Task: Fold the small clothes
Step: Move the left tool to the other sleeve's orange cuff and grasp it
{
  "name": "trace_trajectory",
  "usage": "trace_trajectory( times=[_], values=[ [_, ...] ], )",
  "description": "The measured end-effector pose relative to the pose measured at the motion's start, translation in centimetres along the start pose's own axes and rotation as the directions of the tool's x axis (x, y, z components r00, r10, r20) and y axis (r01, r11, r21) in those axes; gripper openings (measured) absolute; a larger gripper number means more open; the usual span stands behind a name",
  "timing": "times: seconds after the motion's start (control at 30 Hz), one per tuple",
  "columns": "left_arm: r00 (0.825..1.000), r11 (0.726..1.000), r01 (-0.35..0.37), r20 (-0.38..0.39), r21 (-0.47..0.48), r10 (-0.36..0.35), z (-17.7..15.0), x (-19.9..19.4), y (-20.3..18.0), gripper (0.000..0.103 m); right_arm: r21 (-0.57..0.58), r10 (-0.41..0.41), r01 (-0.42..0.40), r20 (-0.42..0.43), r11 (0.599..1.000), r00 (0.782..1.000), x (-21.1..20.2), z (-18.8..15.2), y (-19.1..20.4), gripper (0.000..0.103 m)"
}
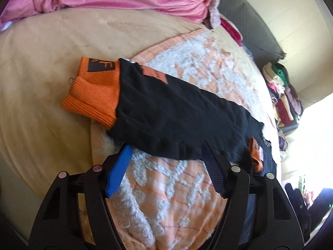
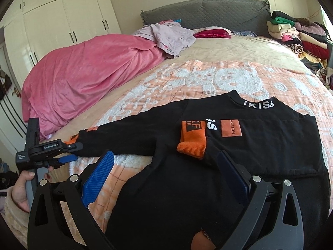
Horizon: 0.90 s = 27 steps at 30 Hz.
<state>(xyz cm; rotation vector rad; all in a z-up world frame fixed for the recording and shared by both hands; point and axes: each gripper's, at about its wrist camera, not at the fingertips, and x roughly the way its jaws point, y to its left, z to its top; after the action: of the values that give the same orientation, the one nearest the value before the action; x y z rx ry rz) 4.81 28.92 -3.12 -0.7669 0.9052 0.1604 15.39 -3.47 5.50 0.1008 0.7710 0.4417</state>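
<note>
A small black sweatshirt (image 2: 260, 156) with an orange chest patch lies flat on a peach and white blanket (image 2: 208, 77). One sleeve is folded across the chest, and its orange cuff (image 2: 191, 145) rests there. The other sleeve (image 1: 177, 114) stretches out sideways and ends in an orange cuff (image 1: 93, 91). My left gripper (image 1: 166, 148) is open, with its fingertips at the near edge of this sleeve and the pads wide apart. In the right wrist view the left gripper (image 2: 72, 152) sits by that cuff, held by a hand (image 2: 20, 189). My right gripper (image 2: 166, 154) hangs open above the sweatshirt's lower body.
A bunched pink duvet (image 2: 83, 79) fills the bed's left side, with a lilac garment (image 2: 174, 35) and a red pillow (image 2: 212, 33) near the grey headboard (image 2: 208, 12). A pile of stacked clothes (image 2: 301, 37) stands at the far right. Cream wardrobes (image 2: 62, 20) line the wall.
</note>
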Motion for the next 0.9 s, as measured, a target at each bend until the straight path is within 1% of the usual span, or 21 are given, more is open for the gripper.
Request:
trace_trajectory(
  times=[0.07,0.1,0.2,0.23,0.3,0.43,0.5,0.57,0.63,0.7,0.73,0.77,0.8,0.87,0.9],
  values=[
    [0.999,0.999,-0.035,0.014,-0.002,0.035,0.2,0.3,0.1,0.067,0.000,-0.003,0.003,-0.006,1.000,1.000,0.3,0.0,-0.1,0.098],
    [0.999,0.999,-0.039,0.018,-0.004,0.039,0.4,0.6,0.1,0.069,0.001,-0.003,0.003,-0.009,1.000,1.000,0.4,0.0,-0.1,0.098],
    [0.999,0.999,-0.044,0.018,-0.024,0.044,0.9,1.2,0.3,0.078,-0.003,-0.004,0.004,-0.016,1.000,1.000,0.8,0.1,-0.2,0.098],
    [0.998,0.998,-0.048,0.028,-0.029,0.048,1.0,1.4,0.2,0.081,-0.005,-0.002,0.002,-0.021,1.000,1.000,1.0,0.1,-0.2,0.098],
    [0.996,0.997,-0.076,0.045,-0.027,0.077,1.3,1.7,-0.2,0.081,-0.010,-0.007,0.007,-0.030,1.000,1.000,1.3,0.2,-0.1,0.098],
    [0.985,0.990,-0.136,0.103,-0.030,0.139,1.7,2.2,-0.9,0.081,0.001,0.000,0.000,-0.027,1.000,1.000,1.3,0.3,-0.2,0.098],
    [0.976,0.985,-0.170,0.137,-0.023,0.171,1.8,2.4,-1.1,0.075,0.025,0.013,-0.013,-0.021,1.000,1.000,1.2,0.1,-0.6,0.098],
    [0.968,0.981,-0.191,0.158,-0.026,0.193,2.0,2.4,-1.0,0.056,0.048,0.021,-0.019,-0.025,0.999,0.999,1.2,-0.1,-1.0,0.098],
    [0.964,0.979,-0.202,0.169,-0.028,0.204,2.2,2.4,-0.7,0.045,0.062,0.017,-0.016,-0.027,0.998,0.999,1.2,-0.2,-1.4,0.098],
    [0.965,0.981,-0.190,0.174,-0.041,0.194,2.4,2.3,-0.3,0.033,0.075,0.014,-0.012,-0.029,0.997,0.999,1.1,-0.4,-1.8,0.098],
    [0.964,0.981,-0.186,0.185,-0.047,0.192,2.6,2.2,0.0,0.020,0.084,0.014,-0.011,-0.029,0.996,0.999,1.1,-0.5,-1.9,0.098],
    [0.965,0.982,-0.182,0.185,-0.049,0.188,2.6,2.2,0.1,0.014,0.097,0.014,-0.011,-0.028,0.995,1.000,1.0,-0.6,-2.2,0.098],
    [0.967,0.984,-0.174,0.179,-0.050,0.180,2.7,2.3,0.2,0.014,0.104,0.015,-0.012,-0.025,0.995,1.000,0.9,-0.7,-2.4,0.098],
    [0.970,0.987,-0.157,0.181,-0.044,0.162,2.7,2.3,0.2,0.008,0.114,0.014,-0.011,-0.021,0.993,1.000,0.6,-0.9,-2.5,0.098],
    [0.970,0.987,-0.153,0.185,-0.038,0.158,2.6,2.2,0.0,0.008,0.116,0.012,-0.010,-0.021,0.993,1.000,0.6,-0.9,-2.6,0.098]
  ],
)
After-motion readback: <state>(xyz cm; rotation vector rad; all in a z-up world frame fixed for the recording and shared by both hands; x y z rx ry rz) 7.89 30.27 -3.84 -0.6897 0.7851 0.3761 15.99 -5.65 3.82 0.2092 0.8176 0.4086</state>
